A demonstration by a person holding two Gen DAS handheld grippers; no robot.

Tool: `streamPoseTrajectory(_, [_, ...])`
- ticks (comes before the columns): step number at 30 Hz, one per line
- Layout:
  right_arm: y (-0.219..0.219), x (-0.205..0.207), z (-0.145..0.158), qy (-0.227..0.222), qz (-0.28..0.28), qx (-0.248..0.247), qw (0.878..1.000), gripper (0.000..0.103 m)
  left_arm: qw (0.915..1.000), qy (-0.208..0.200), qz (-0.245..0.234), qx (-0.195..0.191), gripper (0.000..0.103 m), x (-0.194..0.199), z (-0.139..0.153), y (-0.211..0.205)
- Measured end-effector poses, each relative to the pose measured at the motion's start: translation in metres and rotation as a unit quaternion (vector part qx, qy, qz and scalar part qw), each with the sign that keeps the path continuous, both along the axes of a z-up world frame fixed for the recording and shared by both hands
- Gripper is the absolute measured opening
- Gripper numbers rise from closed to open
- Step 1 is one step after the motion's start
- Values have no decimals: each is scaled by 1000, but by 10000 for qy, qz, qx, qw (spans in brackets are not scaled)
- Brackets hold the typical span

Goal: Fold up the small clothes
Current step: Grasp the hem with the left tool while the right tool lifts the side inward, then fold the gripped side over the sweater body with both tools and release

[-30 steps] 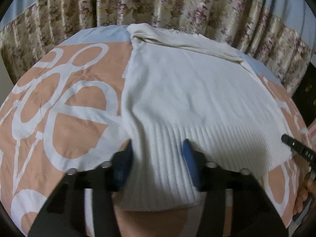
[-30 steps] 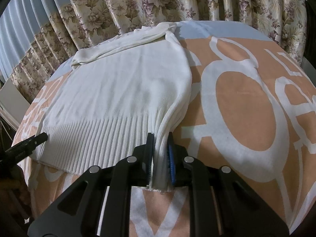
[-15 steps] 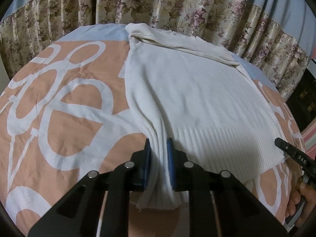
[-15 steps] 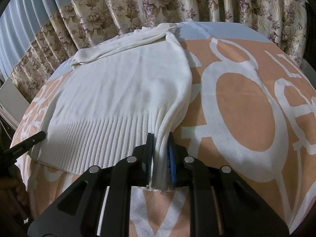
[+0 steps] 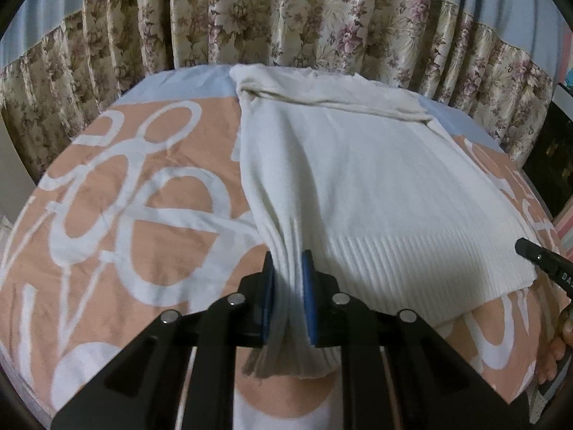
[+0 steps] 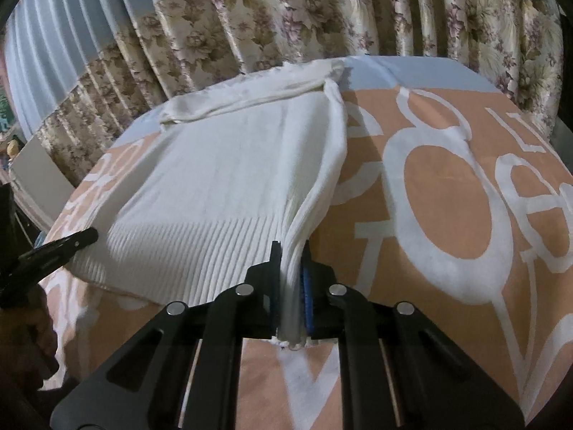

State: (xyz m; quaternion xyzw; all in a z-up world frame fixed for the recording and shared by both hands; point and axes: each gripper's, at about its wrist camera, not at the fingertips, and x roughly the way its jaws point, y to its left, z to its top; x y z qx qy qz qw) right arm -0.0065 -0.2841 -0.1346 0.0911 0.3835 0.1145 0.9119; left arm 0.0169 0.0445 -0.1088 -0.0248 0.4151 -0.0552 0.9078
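A white knit sweater [image 5: 376, 179] lies flat on the bed, with its ribbed hem nearest me and a sleeve folded across the far end. My left gripper [image 5: 288, 261] is shut on the hem's left corner, and the fabric is bunched between its blue pads and lifted slightly. In the right wrist view, the sweater [image 6: 222, 179] has its right hem corner pinched in my right gripper [image 6: 290, 251], whose jaws are closing tight on the gathered ribbing. Each view shows a black finger of the other gripper [image 5: 537, 254] [image 6: 61, 247] at the opposite corner.
The bed cover [image 5: 125, 215] [image 6: 447, 197] is peach with large white letters and spreads wide on both sides of the sweater. Floral curtains [image 5: 286, 18] hang close behind the bed's far edge. A person's hand [image 5: 558, 340] shows at the right edge.
My left gripper went from open over the hem to shut on its left corner. Both grippers have risen a little, pulling the hem corners up into bunched folds.
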Motion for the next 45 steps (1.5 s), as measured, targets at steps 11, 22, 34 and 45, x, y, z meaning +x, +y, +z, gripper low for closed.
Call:
streamPoseTrajectory(11, [4, -38, 69, -629, -145, 41, 9979, 10, 9987, -473, 184, -35, 15, -31, 63, 9])
streamPoseTrajectory(22, [-2, 38, 82, -588, -93, 114, 9982, 11, 9965, -612, 411, -394, 15, 47, 77, 9])
streamPoseTrajectory(34, [-4, 169, 94, -617, -75, 77, 9980, 11, 9969, -718, 312, 5, 16, 165, 77, -4])
streamPoseTrajectory(45, [7, 273, 76, -391, -99, -204, 9990, 11, 9965, -670, 294, 414, 16, 264, 54, -10])
